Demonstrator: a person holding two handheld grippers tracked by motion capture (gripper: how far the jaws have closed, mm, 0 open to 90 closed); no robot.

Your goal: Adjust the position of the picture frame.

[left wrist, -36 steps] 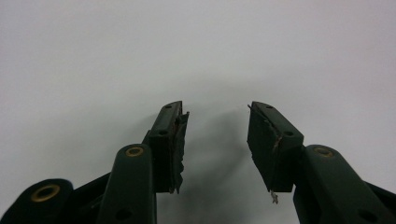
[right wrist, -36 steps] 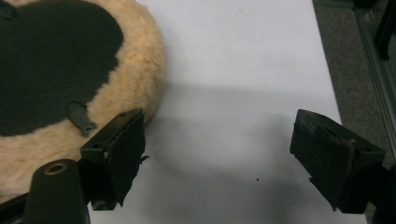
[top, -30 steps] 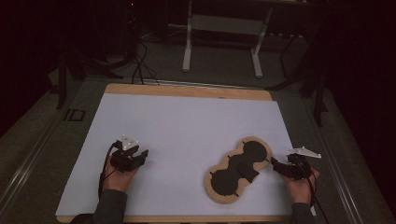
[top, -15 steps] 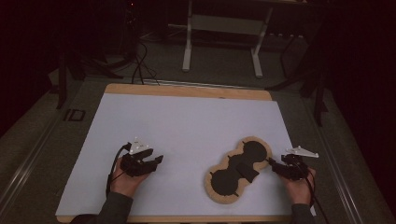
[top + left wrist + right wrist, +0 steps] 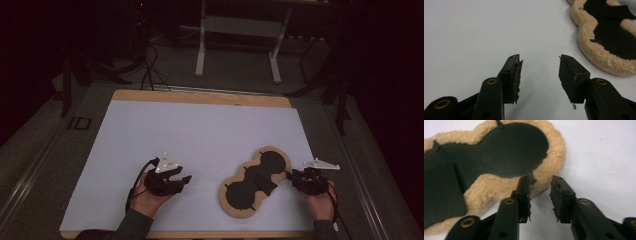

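Since the right tool (image 5: 539,187) has just been narrowing its jaws at the near fleece rim of the pad (image 5: 255,182) with nothing pinched yet, it could catch only loose pile and slip off. Well left of the pad, the left tool (image 5: 539,65) stands open and empty, leaving the pad free to slide on the table (image 5: 200,130).

High view dim, room black beyond the table; both gripper views bright, softly blurred up close
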